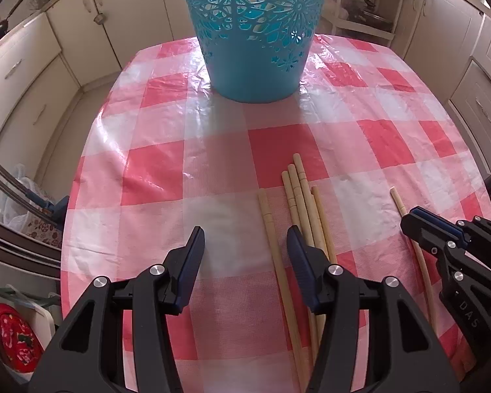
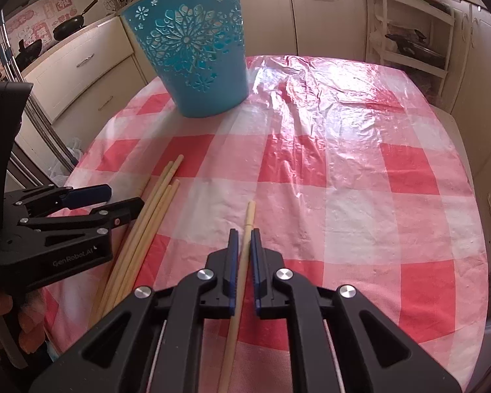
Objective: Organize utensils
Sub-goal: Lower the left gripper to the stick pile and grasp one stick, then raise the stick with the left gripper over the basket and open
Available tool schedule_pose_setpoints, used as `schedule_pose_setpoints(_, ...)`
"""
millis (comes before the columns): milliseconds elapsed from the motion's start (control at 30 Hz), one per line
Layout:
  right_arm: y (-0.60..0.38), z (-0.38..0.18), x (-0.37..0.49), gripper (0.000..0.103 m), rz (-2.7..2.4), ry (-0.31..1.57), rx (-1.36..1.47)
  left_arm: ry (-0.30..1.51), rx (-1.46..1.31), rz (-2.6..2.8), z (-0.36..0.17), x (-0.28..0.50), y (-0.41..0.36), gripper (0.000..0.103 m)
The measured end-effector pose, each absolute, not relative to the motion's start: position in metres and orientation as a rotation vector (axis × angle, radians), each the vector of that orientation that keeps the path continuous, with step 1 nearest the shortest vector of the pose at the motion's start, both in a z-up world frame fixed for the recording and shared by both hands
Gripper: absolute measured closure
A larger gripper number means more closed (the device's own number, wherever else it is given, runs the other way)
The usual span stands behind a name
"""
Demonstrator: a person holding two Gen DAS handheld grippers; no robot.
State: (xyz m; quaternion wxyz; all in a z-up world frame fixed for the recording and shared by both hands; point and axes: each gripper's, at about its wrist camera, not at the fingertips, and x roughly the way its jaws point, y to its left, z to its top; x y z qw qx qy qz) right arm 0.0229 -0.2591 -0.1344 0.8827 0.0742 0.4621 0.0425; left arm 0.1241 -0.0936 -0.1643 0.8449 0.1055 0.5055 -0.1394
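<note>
While it hovers low over the near left part of the checkered surface (image 1: 212, 163), the left claw (image 1: 244, 255) is released, its fingers spread wide and pointing toward the blue basket (image 1: 255, 32) at the far edge. A bundle of chopsticks (image 1: 302, 203) lies just beside its right finger. Further right, the right claw (image 2: 244, 252) grips a single chopstick (image 2: 242, 262) near the near edge, aimed along its length.
</note>
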Motion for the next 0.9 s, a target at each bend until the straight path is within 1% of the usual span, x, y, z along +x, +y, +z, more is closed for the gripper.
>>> schedule_pose_setpoints(33,-0.259,-0.135,0.023,0.095,0.088,0.960,0.152,1.065,0.218,-0.310,-0.164,0.124,-0.094,0.059)
schedule_pose_setpoints(67,-0.258,-0.135,0.024,0.095,0.086,0.958,0.151,1.061,0.222,-0.323,-0.164,0.123,-0.096,0.067)
schedule_pose_setpoints(100,-0.258,-0.135,0.024,0.095,0.084,0.956,0.148,1.059,0.230,-0.337,-0.164,0.122,-0.099,0.079)
schedule_pose_setpoints(133,-0.258,-0.135,0.024,0.095,0.083,0.954,0.143,1.058,0.238,-0.358,-0.163,0.121,-0.102,0.086)
schedule_pose_setpoints(167,-0.257,-0.135,0.025,0.095,0.081,0.952,0.137,1.061,0.239,-0.378,-0.163,0.120,-0.105,0.096)
schedule_pose_setpoints(200,-0.257,-0.135,0.025,0.095,0.080,0.951,0.133,1.058,0.248,-0.381,-0.163,0.120,-0.107,0.097)
schedule_pose_setpoints(600,-0.259,-0.136,0.026,0.094,0.086,0.938,0.144,1.064,0.271,-0.384,-0.162,0.115,-0.108,0.098)
schedule_pose_setpoints(700,-0.257,-0.136,0.026,0.090,0.095,0.936,0.140,1.059,0.267,-0.379,-0.157,0.111,-0.106,0.098)
schedule_pose_setpoints(767,-0.253,-0.136,0.026,0.084,0.103,0.934,0.124,1.051,0.248,-0.380,-0.149,0.108,-0.101,0.098)
schedule_pose_setpoints(833,-0.249,-0.135,0.026,0.080,0.110,0.933,0.104,1.034,0.218,-0.382,-0.137,0.107,-0.093,0.098)
schedule_pose_setpoints(900,-0.247,-0.135,0.025,0.079,0.110,0.932,0.092,1.011,0.178,-0.390,-0.121,0.107,-0.084,0.098)
